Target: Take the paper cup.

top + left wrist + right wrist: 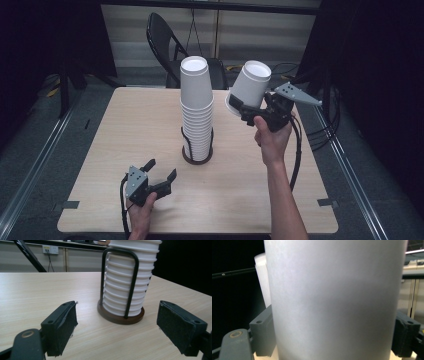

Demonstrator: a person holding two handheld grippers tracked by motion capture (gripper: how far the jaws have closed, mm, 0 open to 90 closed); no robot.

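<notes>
A tall stack of upturned white paper cups [196,112] stands mid-table in a black wire holder on a round brown base [197,158]. My right gripper [246,111] is raised to the stack's right. It is shut on a single white cup [250,86], held tilted near its rim end. In the right gripper view this cup [334,302] sits between both pads of that gripper [334,336], with the stack's top [262,277] behind it. My left gripper [161,170] rests open near the front left. In its own view the left gripper [120,326] faces the stack [127,287] and base [117,318].
The light wooden table [125,140] has bare surface left and right of the holder. A black folding chair [162,40] stands behind the far edge. Cables trail from both grippers, and dark curtains flank the scene.
</notes>
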